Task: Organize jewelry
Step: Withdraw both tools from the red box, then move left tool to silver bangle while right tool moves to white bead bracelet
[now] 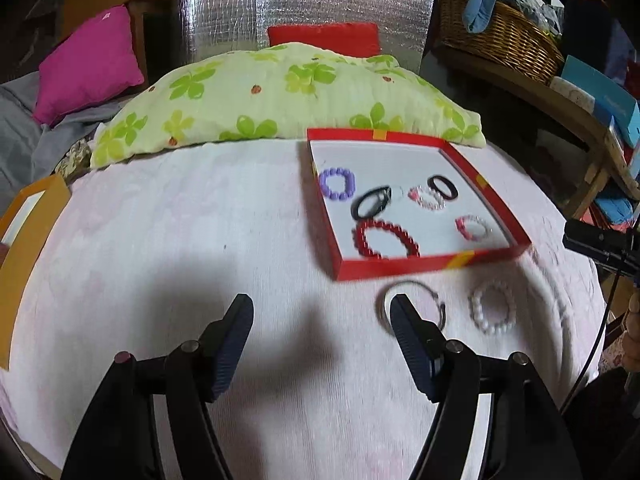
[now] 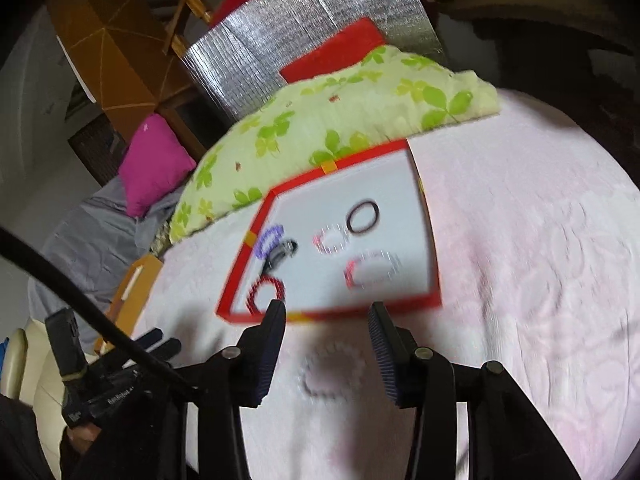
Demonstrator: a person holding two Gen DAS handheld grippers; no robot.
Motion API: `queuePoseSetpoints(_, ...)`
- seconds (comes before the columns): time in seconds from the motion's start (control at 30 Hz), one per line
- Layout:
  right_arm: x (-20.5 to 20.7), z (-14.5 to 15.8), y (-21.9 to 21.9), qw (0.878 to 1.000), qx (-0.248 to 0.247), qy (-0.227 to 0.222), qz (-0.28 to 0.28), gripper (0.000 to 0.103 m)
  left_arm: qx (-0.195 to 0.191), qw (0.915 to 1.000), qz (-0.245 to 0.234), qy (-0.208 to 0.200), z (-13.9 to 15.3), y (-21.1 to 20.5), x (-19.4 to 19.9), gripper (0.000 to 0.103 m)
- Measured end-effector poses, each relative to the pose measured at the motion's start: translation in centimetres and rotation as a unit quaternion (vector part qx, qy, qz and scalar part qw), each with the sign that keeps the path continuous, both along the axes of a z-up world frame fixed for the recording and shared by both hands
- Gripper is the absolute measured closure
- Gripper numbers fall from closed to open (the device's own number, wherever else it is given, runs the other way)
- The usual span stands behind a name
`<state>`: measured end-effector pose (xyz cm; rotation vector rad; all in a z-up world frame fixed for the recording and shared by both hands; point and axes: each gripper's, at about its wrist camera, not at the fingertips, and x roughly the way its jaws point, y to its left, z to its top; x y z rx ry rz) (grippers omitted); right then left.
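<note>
the red tray (image 1: 400, 270) lies on the pink bed cover (image 1: 160, 240), its far edge just beside the green pillow (image 1: 280, 92). six bracelets lie inside. a silver bangle (image 1: 412, 304) and a white bead bracelet (image 1: 494, 310) lie just outside its near edge. the left hand-held gripper (image 1: 322, 338) and right hand-held gripper (image 2: 326, 342) both stand apart, holding nothing; open cover lies to the left.

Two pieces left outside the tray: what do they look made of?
White bracelet: round, glossy pearl-like beads, probably plastic or faux pearl. Bangle: a thin, smooth silvery hoop with a darker stretch, looks like metal, though blur leaves that unsure. Tray: flat matte red walls, likely cardboard.
</note>
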<state>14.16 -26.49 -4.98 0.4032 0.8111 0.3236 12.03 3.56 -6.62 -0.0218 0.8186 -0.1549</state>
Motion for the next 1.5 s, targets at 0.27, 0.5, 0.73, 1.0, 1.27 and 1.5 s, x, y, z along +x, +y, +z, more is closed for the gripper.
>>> queuePoseSetpoints(0.27, -0.3, -1.7, 0.7, 1.000, -0.011, 0.028, 0.002, 0.057, 0.030, 0.9995, -0.003, -0.006, -0.5, -0.7, -1.0, 0.031)
queuePoseSetpoints(0.5, 0.4, -2.4, 2.3, 0.998, -0.034, 0.041, 0.015, 0.057, 0.031, 0.9995, -0.002, -0.004, -0.7, -0.8, -0.7, 0.031)
queuePoseSetpoints(0.73, 0.7, -2.9, 2.6, 0.998, -0.040, 0.052, 0.015, 0.057, 0.043, 0.9990, -0.008, -0.003, -1.0, -1.4, -0.5, 0.031)
queuePoseSetpoints(1.0, 0.7, -3.2, 2.3, 0.997, -0.048, 0.060, 0.008, 0.057, 0.062, 0.9980, -0.010, 0.000, -1.4, -1.8, -0.5, 0.031)
queuePoseSetpoints(1.27, 0.7, -3.3, 2.0, 0.997, -0.052, 0.063, 0.003, 0.057, 0.074, 0.9971, -0.016, 0.000, -1.6, -2.2, -0.6, 0.031)
queuePoseSetpoints(1.5, 0.5, -3.4, 2.3, 0.996, -0.061, 0.063, 0.006, 0.057, 0.078, 0.9968, -0.018, 0.000, -1.7, -2.4, -0.6, 0.031)
